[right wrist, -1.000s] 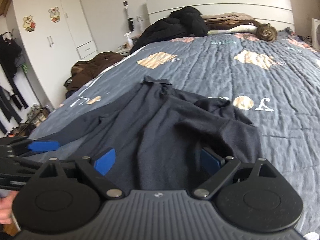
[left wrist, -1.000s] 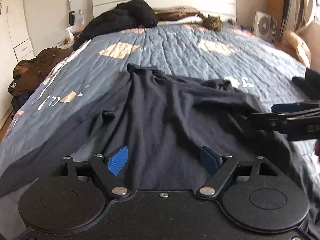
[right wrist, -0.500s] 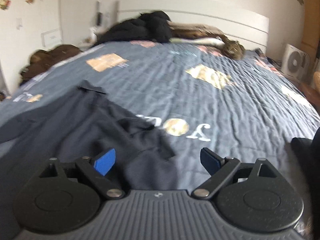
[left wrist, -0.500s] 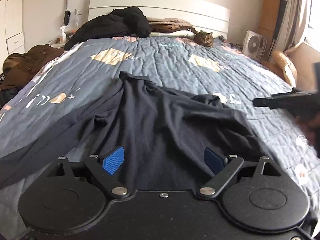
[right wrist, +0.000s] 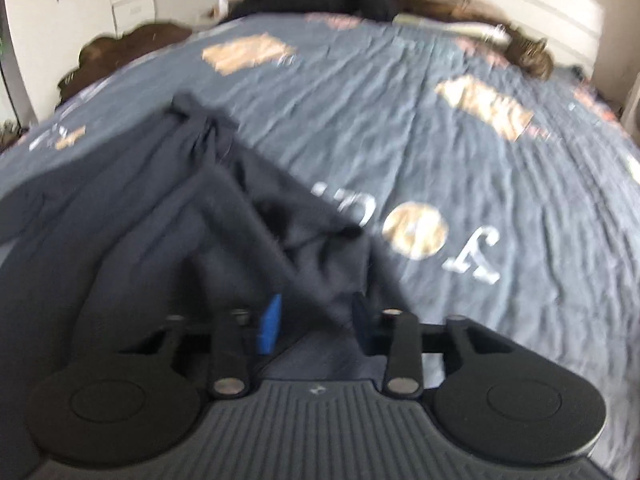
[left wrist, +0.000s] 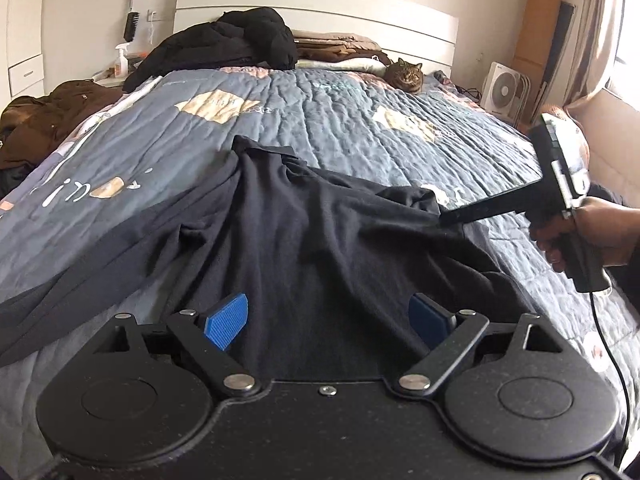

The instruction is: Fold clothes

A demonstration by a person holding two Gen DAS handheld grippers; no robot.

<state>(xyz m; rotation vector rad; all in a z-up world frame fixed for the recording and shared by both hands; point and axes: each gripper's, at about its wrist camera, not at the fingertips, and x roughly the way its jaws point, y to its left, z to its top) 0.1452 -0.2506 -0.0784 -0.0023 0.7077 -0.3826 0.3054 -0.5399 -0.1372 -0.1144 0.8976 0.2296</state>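
Left wrist view: your left gripper hangs with jaws spread wide, empty, over the near hem of the shirt. The shirt lies on the bed, collar toward the headboard, long axis running away from you. Your right hand tilts the right gripper down onto the shirt's right edge.

Right wrist view: blurred, but the right gripper has its jaws closing around a raised fold of shirt; whether the pads bite yet, you cannot tell. The right hand is nearer that sleeve.
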